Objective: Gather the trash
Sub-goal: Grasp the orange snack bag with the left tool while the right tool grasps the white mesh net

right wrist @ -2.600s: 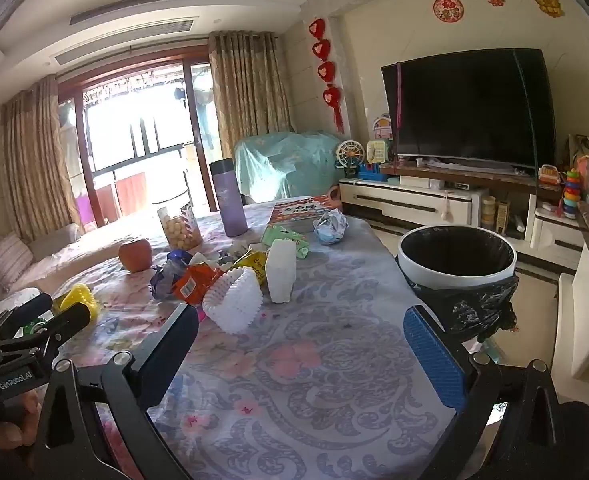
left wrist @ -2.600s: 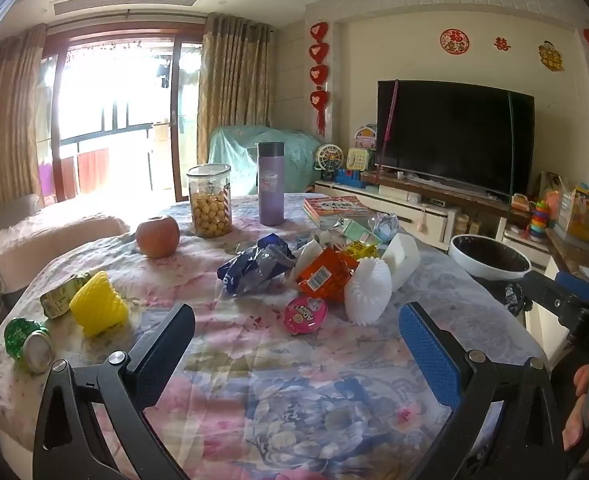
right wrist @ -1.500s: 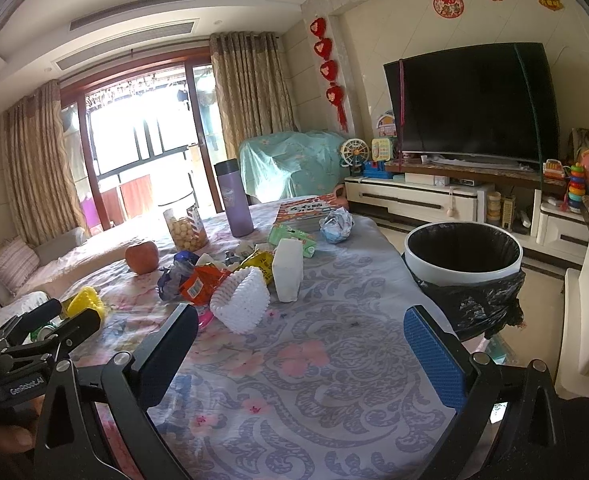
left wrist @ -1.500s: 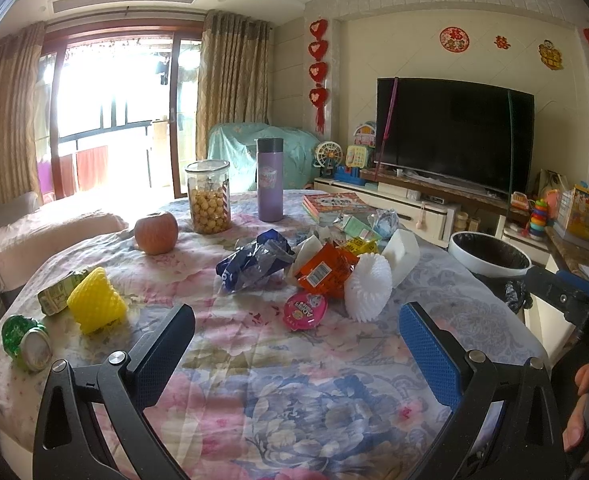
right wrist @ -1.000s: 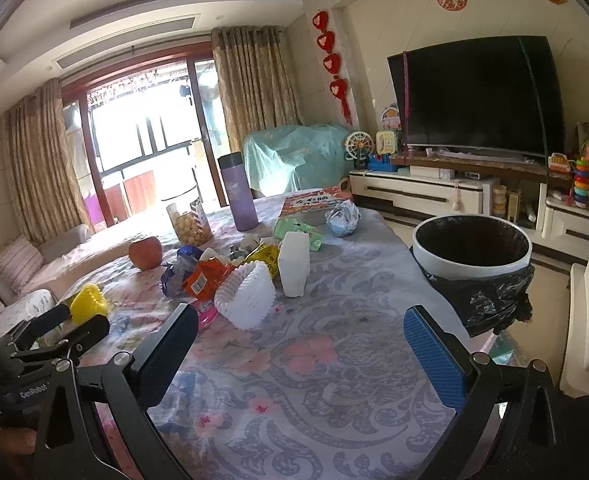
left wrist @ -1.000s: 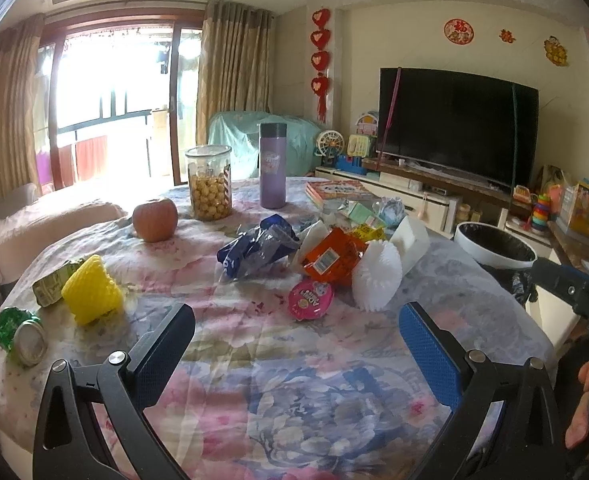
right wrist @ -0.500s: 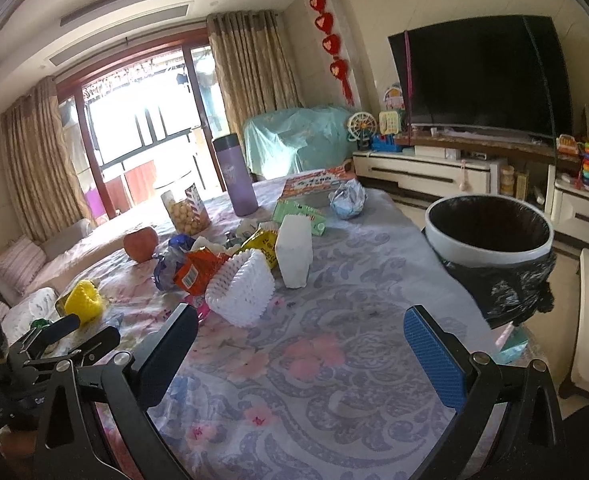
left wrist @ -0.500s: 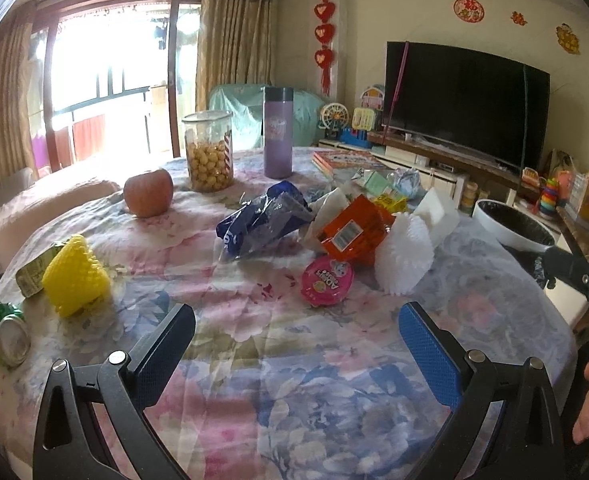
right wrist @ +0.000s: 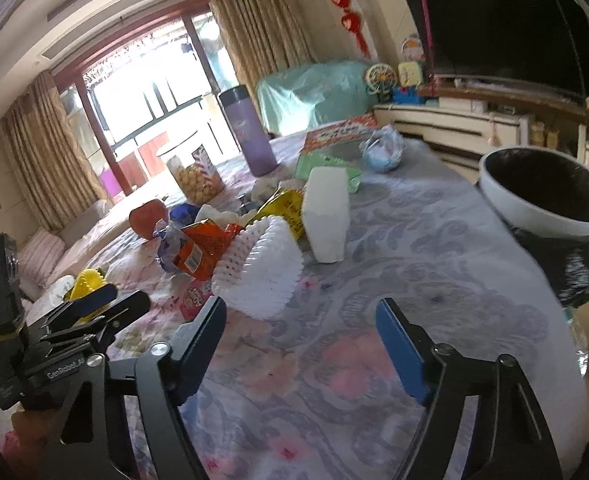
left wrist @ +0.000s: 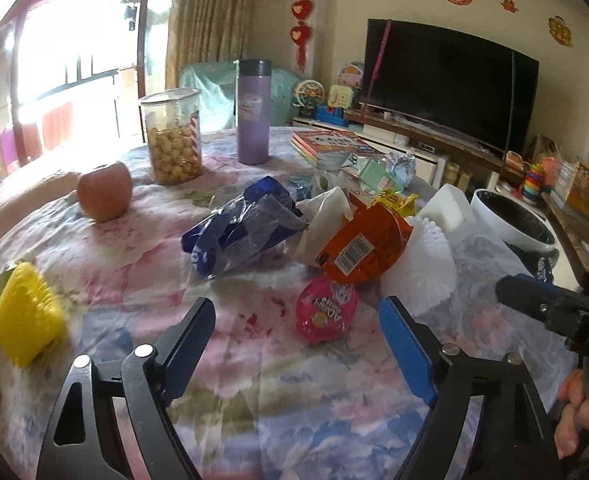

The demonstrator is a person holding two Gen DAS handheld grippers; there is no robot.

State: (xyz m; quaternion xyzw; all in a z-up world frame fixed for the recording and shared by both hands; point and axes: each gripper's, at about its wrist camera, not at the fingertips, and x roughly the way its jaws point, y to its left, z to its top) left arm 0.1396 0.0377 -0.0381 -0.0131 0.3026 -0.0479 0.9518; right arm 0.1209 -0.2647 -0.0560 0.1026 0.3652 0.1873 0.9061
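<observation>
Left gripper (left wrist: 296,330): jaws apart, empty; pink round wrapper (left wrist: 325,311) lay just ahead between fingers.
Right gripper (right wrist: 300,326): spread, empty; white foam net (right wrist: 260,274) just ahead-left.
Bin (right wrist: 550,222) ahead-right.
Advice: straddle wrapper squarely, pinch rim, avoid cloth.

Tablecloth (left wrist: 294,408): matt floral cloth. Blue wrapper (left wrist: 240,230): glossy crinkled film. Orange packet (left wrist: 360,246): shiny foil. White net (right wrist: 260,270): foam mesh, ribbed. Jar (left wrist: 172,136): clear plastic. Bin (right wrist: 550,196) at 3 o'clock: smooth white rim, black plastic liner.
</observation>
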